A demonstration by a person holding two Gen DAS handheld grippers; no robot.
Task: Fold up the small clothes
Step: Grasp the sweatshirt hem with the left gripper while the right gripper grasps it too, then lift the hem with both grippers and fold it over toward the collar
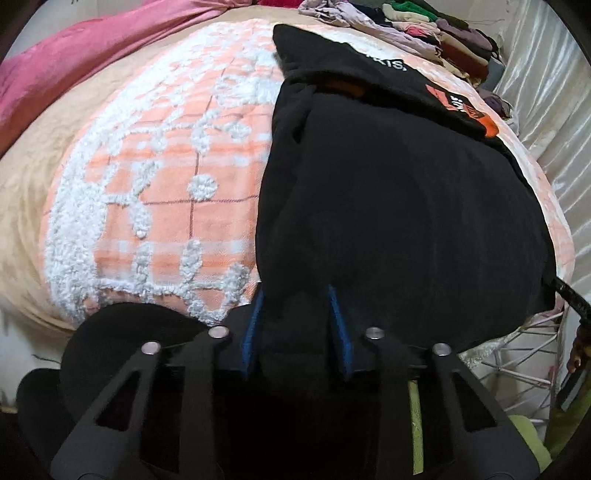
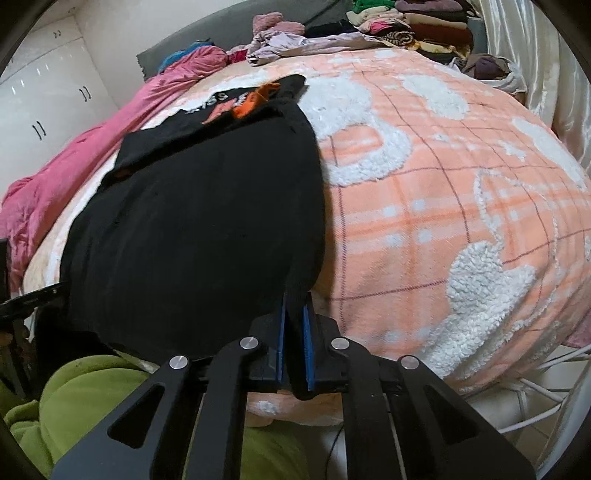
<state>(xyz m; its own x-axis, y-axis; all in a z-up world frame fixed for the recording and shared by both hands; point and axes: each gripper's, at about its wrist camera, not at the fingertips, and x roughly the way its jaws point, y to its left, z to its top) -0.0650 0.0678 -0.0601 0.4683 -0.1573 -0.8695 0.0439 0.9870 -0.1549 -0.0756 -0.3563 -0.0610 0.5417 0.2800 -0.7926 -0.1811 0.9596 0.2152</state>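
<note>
I am looking at a black knit garment with white lettering and an orange patch [image 1: 388, 192] [image 2: 207, 229], lying spread flat on the bed, its printed end folded over at the far side, its near hem hanging off the edge.

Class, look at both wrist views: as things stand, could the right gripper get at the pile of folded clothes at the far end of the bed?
Probably not yet. The right gripper is shut on the near hem of the black garment, and the pile of folded clothes lies across the whole checked blanket. Nothing blocks the way, though.
</note>
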